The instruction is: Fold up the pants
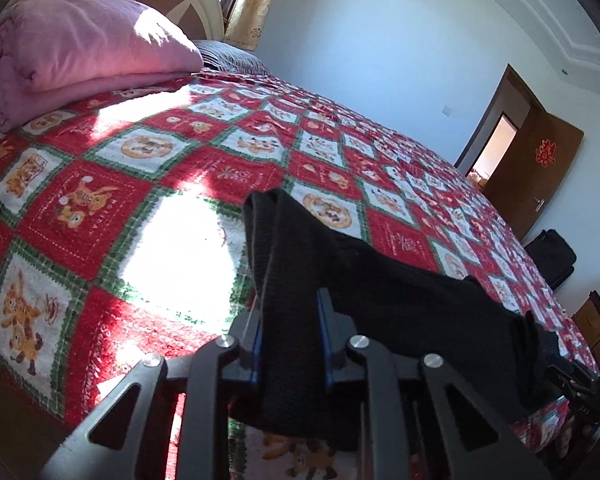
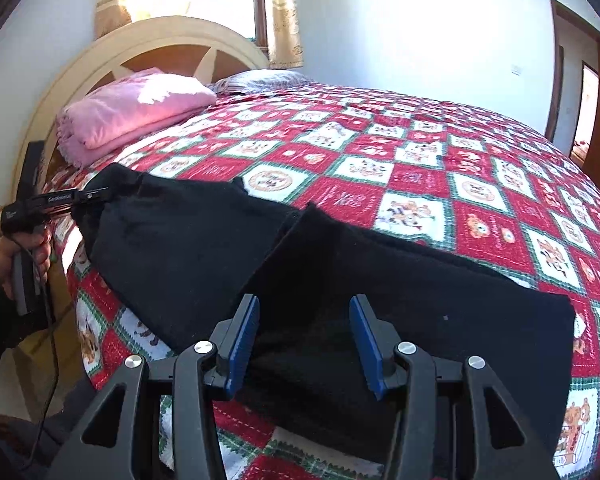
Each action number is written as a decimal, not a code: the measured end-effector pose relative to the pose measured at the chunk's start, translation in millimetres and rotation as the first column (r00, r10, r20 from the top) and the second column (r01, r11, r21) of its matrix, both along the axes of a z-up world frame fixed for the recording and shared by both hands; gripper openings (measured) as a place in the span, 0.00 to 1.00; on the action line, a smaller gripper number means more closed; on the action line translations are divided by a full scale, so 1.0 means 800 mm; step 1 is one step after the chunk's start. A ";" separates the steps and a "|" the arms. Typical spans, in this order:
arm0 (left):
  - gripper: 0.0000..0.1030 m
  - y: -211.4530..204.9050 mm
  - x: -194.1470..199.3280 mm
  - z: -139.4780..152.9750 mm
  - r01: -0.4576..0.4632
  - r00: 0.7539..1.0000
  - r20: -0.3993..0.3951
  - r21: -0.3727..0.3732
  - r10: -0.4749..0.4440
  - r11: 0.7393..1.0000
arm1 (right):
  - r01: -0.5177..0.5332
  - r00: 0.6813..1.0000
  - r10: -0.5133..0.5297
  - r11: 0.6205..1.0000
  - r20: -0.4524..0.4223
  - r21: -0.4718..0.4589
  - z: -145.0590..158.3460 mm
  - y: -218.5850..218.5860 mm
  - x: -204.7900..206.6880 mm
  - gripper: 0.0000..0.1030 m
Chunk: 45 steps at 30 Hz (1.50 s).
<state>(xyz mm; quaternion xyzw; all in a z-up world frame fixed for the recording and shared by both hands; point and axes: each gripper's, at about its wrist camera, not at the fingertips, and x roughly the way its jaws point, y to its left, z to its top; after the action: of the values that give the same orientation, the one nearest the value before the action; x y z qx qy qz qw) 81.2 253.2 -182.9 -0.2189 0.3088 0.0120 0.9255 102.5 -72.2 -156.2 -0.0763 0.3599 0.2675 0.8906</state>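
Observation:
Black pants [image 2: 400, 280] lie across the near side of the bed, partly folded. My left gripper [image 1: 290, 328] is shut on a corner of the pants [image 1: 380, 280] and holds that end lifted off the cover. It also shows at the left of the right wrist view [image 2: 96, 194], pinching the pants' far corner. My right gripper [image 2: 304, 332] is open, its blue pads on either side of the pants' near fold, with the cloth between and under the fingers.
The bed carries a red, white and green patchwork cover [image 2: 420, 152]. A folded pink blanket [image 2: 140, 112] and a grey pillow [image 2: 264, 78] lie by the cream headboard [image 2: 60, 76]. A brown door [image 1: 536, 176] stands open at the far wall.

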 end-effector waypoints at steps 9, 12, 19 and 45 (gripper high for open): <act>0.21 -0.007 -0.011 0.037 0.049 0.994 0.101 -0.040 -0.044 0.998 | 0.075 0.997 -0.075 0.997 -0.009 0.020 0.010 -0.021 0.008 0.49; 0.21 -0.014 -0.012 0.048 0.063 0.990 0.125 -0.041 -0.057 0.997 | 0.095 0.995 -0.095 0.995 -0.020 0.015 0.009 -0.025 0.012 0.49; 0.21 -0.054 -0.017 0.090 0.136 0.970 0.207 -0.038 -0.126 0.990 | 0.137 0.987 -0.139 0.990 -0.073 -0.032 0.004 -0.039 0.021 0.50; 0.21 -0.237 -0.004 0.158 0.446 0.856 0.274 0.038 -0.438 0.894 | 0.174 0.984 -0.175 0.985 -0.041 -0.019 0.036 -0.117 0.010 0.58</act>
<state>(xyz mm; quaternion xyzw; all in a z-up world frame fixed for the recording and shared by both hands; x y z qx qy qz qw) 78.2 63.6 -56.5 -0.1540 0.2192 -0.2353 0.9343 110.8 -165.9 -127.3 -0.0454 0.3860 0.1873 0.9021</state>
